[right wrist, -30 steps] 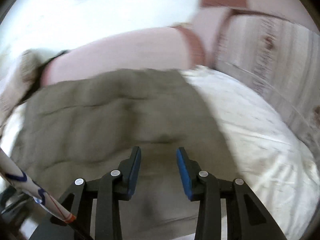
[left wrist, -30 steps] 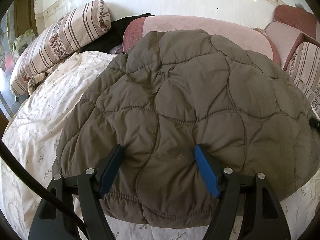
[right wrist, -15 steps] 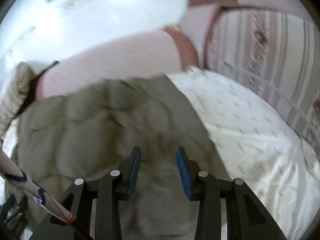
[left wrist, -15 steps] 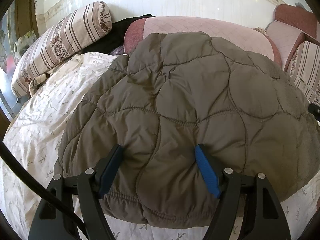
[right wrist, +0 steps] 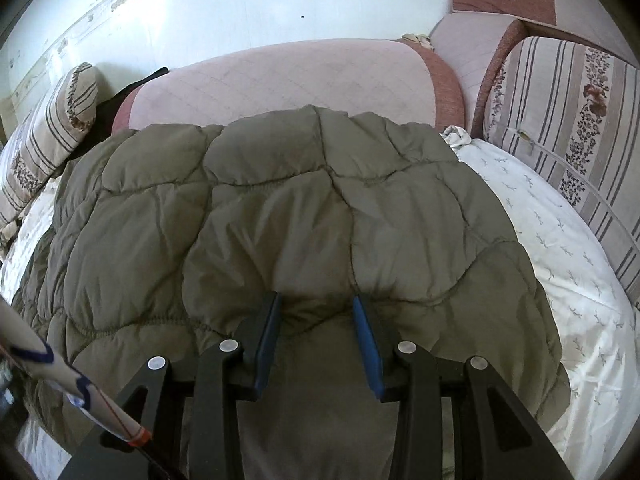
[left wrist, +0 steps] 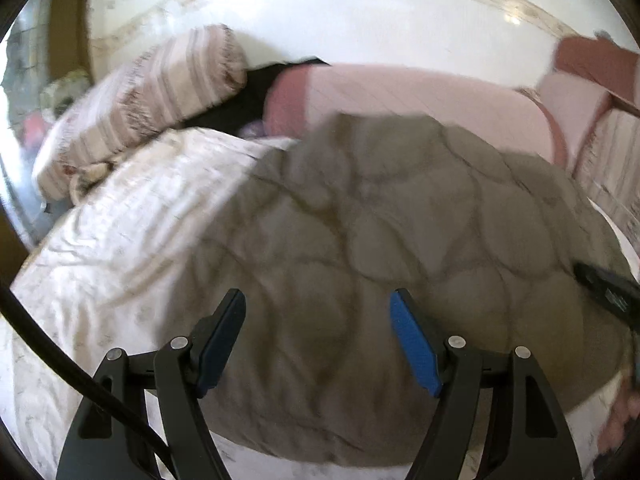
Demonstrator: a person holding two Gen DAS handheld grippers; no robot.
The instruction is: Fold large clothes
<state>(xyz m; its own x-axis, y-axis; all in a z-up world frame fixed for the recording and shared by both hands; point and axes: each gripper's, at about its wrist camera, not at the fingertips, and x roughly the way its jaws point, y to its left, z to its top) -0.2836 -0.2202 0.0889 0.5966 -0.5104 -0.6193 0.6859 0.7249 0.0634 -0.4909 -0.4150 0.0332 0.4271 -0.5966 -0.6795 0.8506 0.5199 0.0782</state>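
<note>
A grey-brown quilted jacket (left wrist: pixel 400 240) lies spread on a bed with a white floral sheet (left wrist: pixel 132 216). It also fills the right wrist view (right wrist: pixel 304 220). My left gripper (left wrist: pixel 318 300) is open wide above the jacket's near part and holds nothing. My right gripper (right wrist: pixel 316 300) is open, with its fingertips pressed into the jacket's surface near the front middle, dimpling the fabric between them. The right gripper's black body shows at the right edge of the left wrist view (left wrist: pixel 608 288).
A pink padded headboard (right wrist: pixel 288 84) runs behind the jacket. Striped floral pillows lie at the left (left wrist: pixel 152 100) and right (right wrist: pixel 568 128). A dark garment (left wrist: pixel 248 100) sits by the headboard. White sheet (right wrist: pixel 560 248) shows right of the jacket.
My left gripper has lifted and pulled back, so the jacket looks farther off and blurred. My right gripper has come down onto the jacket and steadied there.
</note>
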